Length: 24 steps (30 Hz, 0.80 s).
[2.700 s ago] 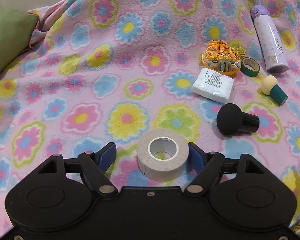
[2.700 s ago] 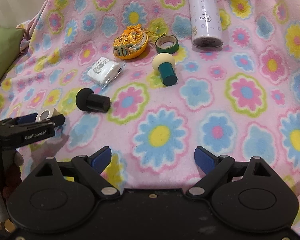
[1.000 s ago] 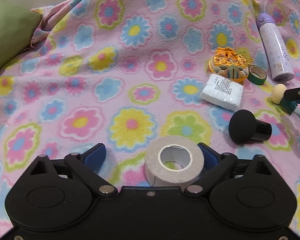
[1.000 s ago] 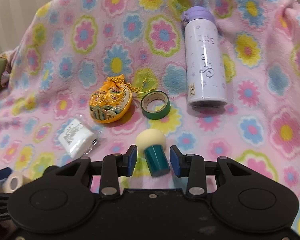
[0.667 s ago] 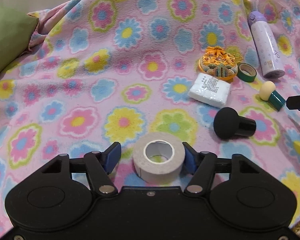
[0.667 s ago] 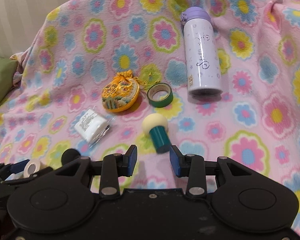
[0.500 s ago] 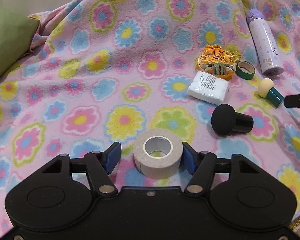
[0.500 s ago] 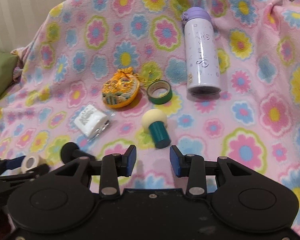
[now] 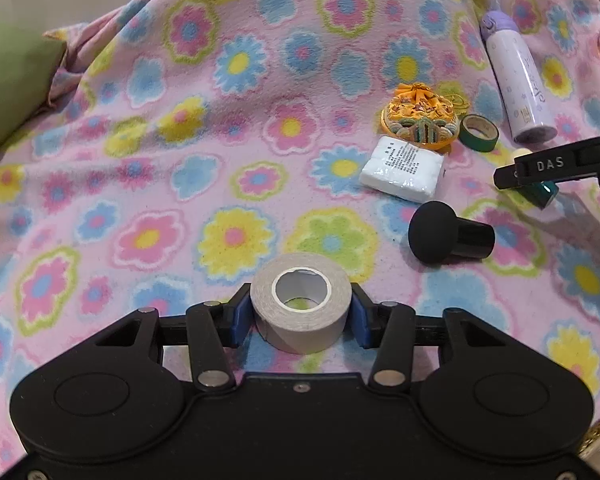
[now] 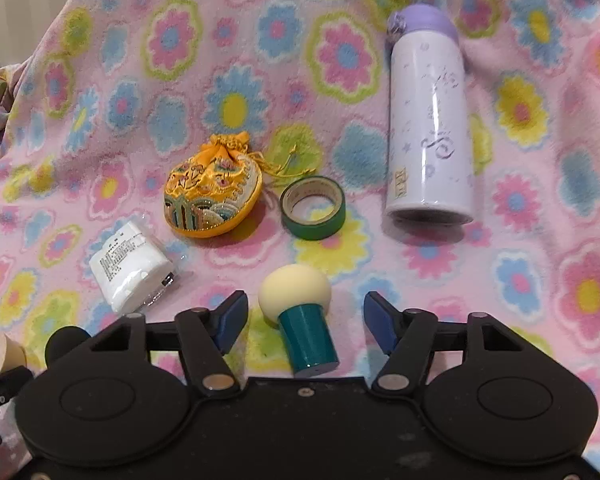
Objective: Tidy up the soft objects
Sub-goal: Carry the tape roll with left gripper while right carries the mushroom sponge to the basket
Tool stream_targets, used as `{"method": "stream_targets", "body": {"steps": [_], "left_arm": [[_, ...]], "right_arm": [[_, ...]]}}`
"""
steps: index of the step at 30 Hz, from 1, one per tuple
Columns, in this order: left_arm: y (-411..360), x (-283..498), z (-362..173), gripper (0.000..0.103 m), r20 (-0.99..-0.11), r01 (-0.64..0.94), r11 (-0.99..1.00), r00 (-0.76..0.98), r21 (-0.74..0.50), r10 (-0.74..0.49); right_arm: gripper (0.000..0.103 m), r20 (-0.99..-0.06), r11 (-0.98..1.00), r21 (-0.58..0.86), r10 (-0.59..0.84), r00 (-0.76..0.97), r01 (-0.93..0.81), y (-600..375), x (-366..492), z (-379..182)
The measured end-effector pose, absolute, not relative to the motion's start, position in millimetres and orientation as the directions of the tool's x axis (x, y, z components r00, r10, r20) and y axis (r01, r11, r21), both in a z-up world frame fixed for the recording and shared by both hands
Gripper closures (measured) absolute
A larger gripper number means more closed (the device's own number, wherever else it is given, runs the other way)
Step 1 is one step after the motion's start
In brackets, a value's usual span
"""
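- Grip on the beige tape roll (image 9: 300, 307) looks settled: the left gripper (image 9: 298, 316) has both blue pads (image 9: 240, 318) pressed against the roll's outer wall, one each side, with the core hole facing up and forward.
- Keep that squeeze even. A tape roll is stiff across its width, so it should hold, though a tilt could let it pivot between the pads.
- Over on the other side, the right gripper (image 10: 305, 316) stands spread wide around the cream-headed makeup sponge (image 10: 300, 312), which lies on the flowered fleece blanket (image 10: 240, 80) with its teal handle pointing back toward the gripper body. Neither pad touches it.
- For a clean pick, the jaws should close on the teal handle (rigid, straight-sided) rather than on the foam head, which would squash and slip.
- The handle sits slightly left of centre between the pads, so I would shift a little left before closing.
- Fleece is loose here; come down just far enough to clear the pile, or a fold may get pinched along with the handle.
- Nearby things to leave alone: the white tissue packet (image 10: 132, 266), the embroidered yellow pouch (image 10: 212, 196), the green tape ring (image 10: 313, 208) and the lilac flask (image 10: 428, 120), all lying apart from the sponge.
- Black-headed sponge (image 9: 448, 238) lies between the two grippers, well clear of both.
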<state>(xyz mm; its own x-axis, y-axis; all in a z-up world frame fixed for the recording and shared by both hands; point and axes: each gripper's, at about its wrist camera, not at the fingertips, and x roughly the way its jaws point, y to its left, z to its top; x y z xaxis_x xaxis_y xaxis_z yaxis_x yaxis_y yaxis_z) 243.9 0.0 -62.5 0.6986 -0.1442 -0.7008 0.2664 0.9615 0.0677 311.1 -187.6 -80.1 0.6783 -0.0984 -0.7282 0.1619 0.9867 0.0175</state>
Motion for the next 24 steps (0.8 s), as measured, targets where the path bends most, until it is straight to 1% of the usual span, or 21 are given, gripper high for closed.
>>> {"method": "stream_targets", "body": {"steps": [1,3,8,16,24], "left_arm": [[-1,244,-62,0.055,-0.700,0.269,0.960,0.700,0.075,-0.142],[-2,243,-61,0.055,-0.701,0.272,0.959,0.699,0.078,-0.141],[1,243,-51,0.055,-0.702,0.271,0.962,0.693,0.042,-0.165],[-2,226,-18,0.055,-0.664,0.269,0.963,0.724,0.025,-0.185],[-6,188,17,0.055,-0.633,0.287,0.958,0.742,0.004,-0.219]], "right_arm": [[0.062,-0.728,0.987,0.016,-0.097,0.679,0.159,-188,311,-81],[0.066,-0.721,0.988,0.020,-0.092,0.687,0.152,-188,308,-79],[0.067,-0.710,0.983,0.069,-0.073,0.701,0.173,-192,294,-65],[0.067,-0.667,0.978,0.134,-0.029,0.744,0.159,-190,254,-25],[0.067,-0.650,0.968,0.225,0.066,0.757,0.109,-179,200,12]]}}
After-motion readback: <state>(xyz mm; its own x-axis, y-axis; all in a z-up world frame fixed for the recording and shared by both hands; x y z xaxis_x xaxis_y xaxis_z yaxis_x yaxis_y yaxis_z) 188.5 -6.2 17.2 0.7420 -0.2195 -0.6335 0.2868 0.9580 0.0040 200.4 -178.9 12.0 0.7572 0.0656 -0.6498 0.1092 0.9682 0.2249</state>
